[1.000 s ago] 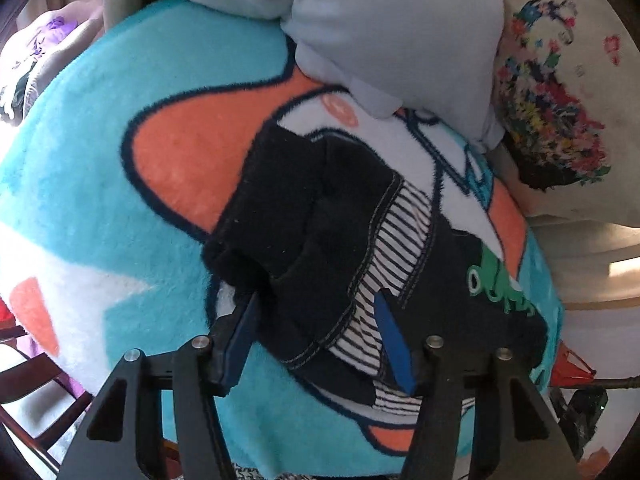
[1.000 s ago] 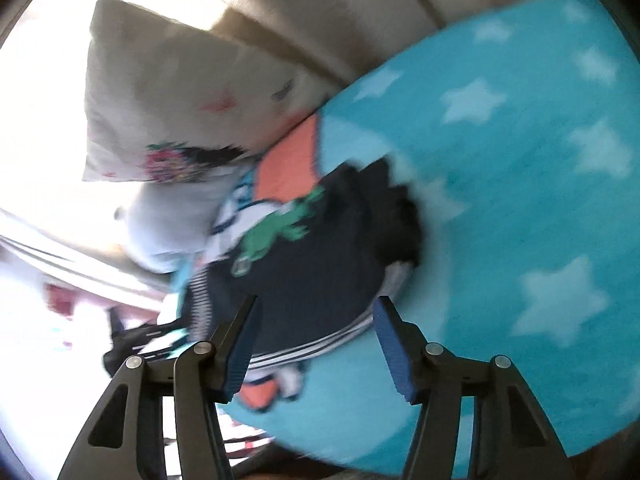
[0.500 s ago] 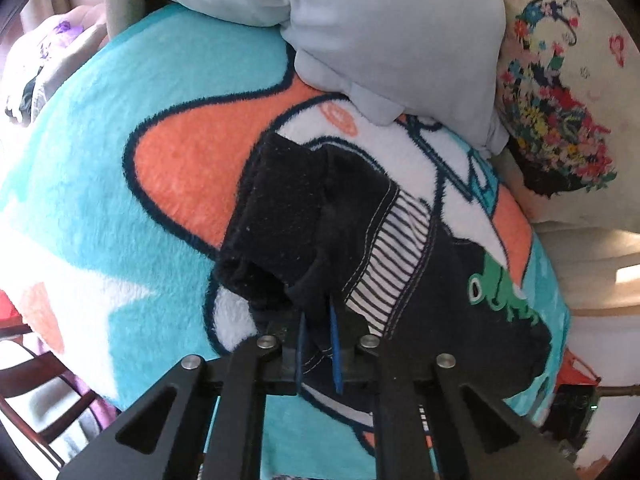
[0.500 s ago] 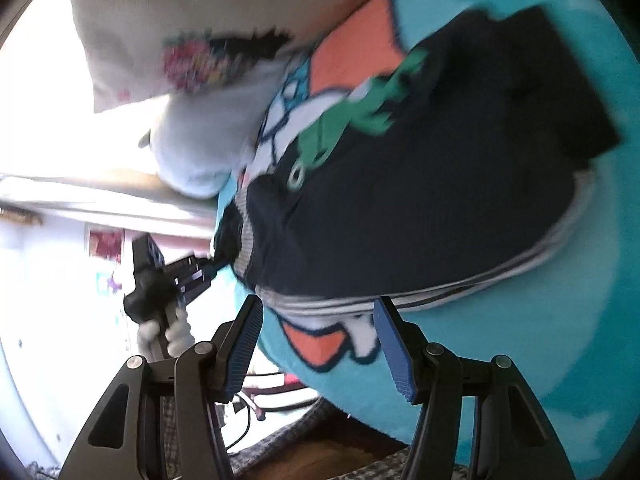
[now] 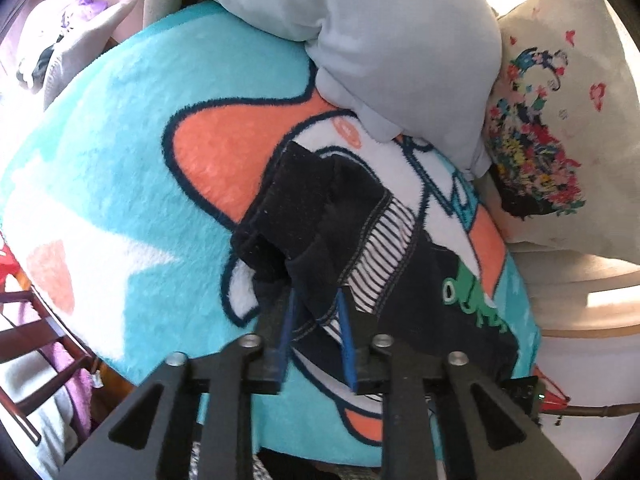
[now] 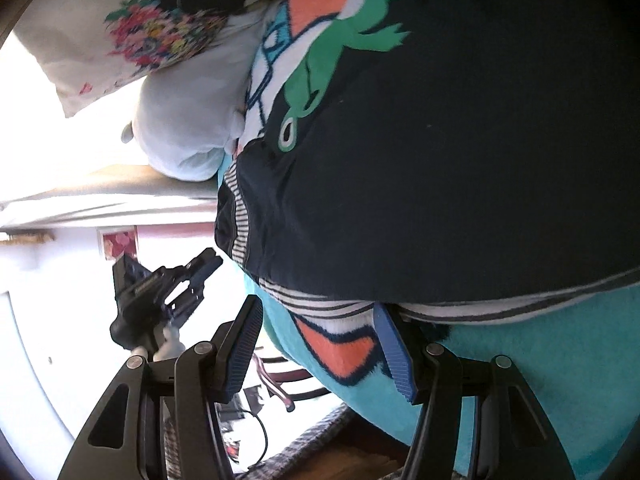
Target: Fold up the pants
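Pants (image 5: 340, 236), dark navy with a green frog print and striped lining, lie bunched on the turquoise blanket (image 5: 120, 168) that has orange and white shapes. My left gripper (image 5: 316, 312) has its blue fingers (image 5: 286, 332) closed in on a fold of the pants edge, pinching the cloth. My right gripper (image 6: 320, 340) sits at the striped hem with fingers (image 6: 244, 344) spread apart, nothing gripped; one finger touches the hem. Grey pillow (image 5: 380, 40) lies just beyond the pants, floral cushion (image 5: 560, 140) beside it. Left gripper also shows in the right view (image 6: 160, 292).
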`<state>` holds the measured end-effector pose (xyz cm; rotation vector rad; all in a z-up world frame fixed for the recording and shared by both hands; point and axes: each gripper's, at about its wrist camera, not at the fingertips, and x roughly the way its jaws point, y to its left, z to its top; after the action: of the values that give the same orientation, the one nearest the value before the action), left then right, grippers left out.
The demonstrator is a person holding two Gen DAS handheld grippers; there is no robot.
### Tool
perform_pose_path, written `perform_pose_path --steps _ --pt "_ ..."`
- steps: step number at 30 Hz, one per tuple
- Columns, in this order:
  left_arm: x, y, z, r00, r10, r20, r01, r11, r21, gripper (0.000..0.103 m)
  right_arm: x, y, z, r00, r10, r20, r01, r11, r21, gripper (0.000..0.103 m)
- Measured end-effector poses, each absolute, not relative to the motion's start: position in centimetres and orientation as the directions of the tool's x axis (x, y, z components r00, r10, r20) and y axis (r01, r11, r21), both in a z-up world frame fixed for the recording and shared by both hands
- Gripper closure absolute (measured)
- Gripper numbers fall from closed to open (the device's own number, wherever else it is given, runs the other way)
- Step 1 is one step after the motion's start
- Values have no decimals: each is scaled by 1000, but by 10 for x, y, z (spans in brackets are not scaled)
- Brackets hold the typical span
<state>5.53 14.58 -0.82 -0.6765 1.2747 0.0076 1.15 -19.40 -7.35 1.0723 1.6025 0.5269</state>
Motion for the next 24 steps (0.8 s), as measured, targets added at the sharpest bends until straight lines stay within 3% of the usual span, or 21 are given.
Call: perform_pose_path --steps 3,8,10,11,22,23,24 --pt "63 139 -15 290 -374 -881 -342 819 -460 70 13 -194 -76 -1 848 -530 388 489 781 40" --pt "78 129 -40 202 -409 -890 -349 819 -456 70 9 -201 -75 26 847 -531 436 468 768 40" --pt "82 129 -44 185 -414 -891 -351 819 -453 76 9 -203 -72 41 842 -538 443 468 765 40" --pt "84 130 -44 183 -408 -895 -356 821 -447 91 8 -203 -70 49 839 -542 445 468 764 40" --pt "86 133 -25 194 -458 -867 -341 797 -498 94 4 -215 -61 127 777 -616 493 489 719 40" --pt "86 132 -23 197 -460 -866 -336 798 -500 94 4 -216 -59 142 760 -634 496 500 710 43" --pt "87 132 -21 198 -465 -863 -333 796 -505 94 4 -218 -57 156 741 -653 501 510 699 53"
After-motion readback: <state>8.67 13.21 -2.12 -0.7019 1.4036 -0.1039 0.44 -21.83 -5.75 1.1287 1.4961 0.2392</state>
